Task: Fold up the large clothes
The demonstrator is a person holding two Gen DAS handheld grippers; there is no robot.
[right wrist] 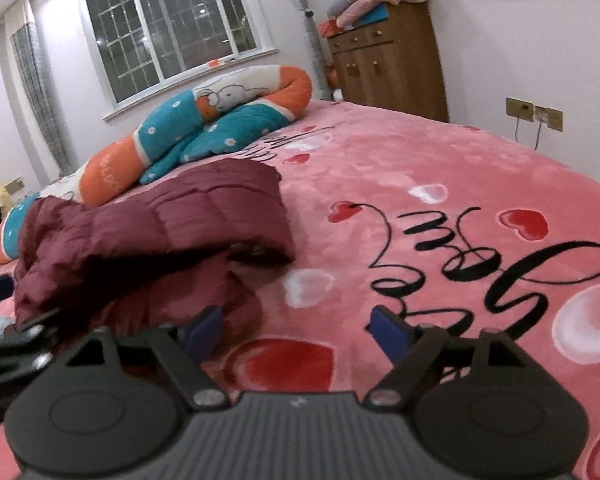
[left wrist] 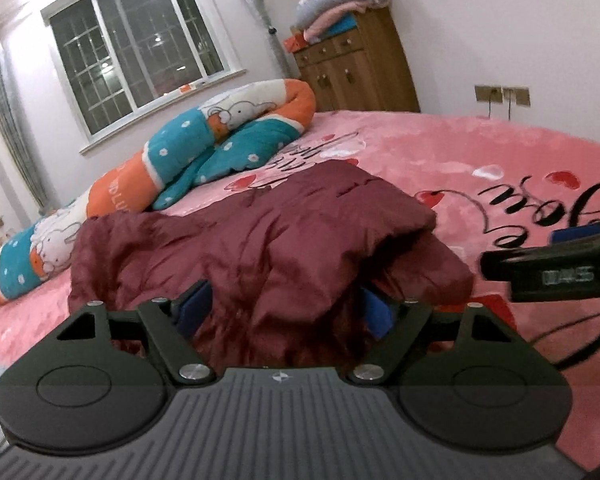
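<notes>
Rumpled maroon quilted jacket (left wrist: 260,240) on bed

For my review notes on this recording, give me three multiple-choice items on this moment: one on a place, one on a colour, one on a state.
1. Where does the jacket lie?
A. On the pink bedspread
B. On top of the wooden cabinet
C. On the windowsill

2. What colour is the jacket?
A. Teal
B. Maroon
C. Grey

3. What is between the right gripper fingers?
A. A jacket sleeve, pinched
B. The rolled quilt
C. Nothing; they stand open over the bedspread

Answers: 1 A, it sits bunched on the bedspread in front of the rolled quilt. 2 B, its quilted fabric is dark red in both views. 3 C, only the heart print shows between the blue pads.
</notes>
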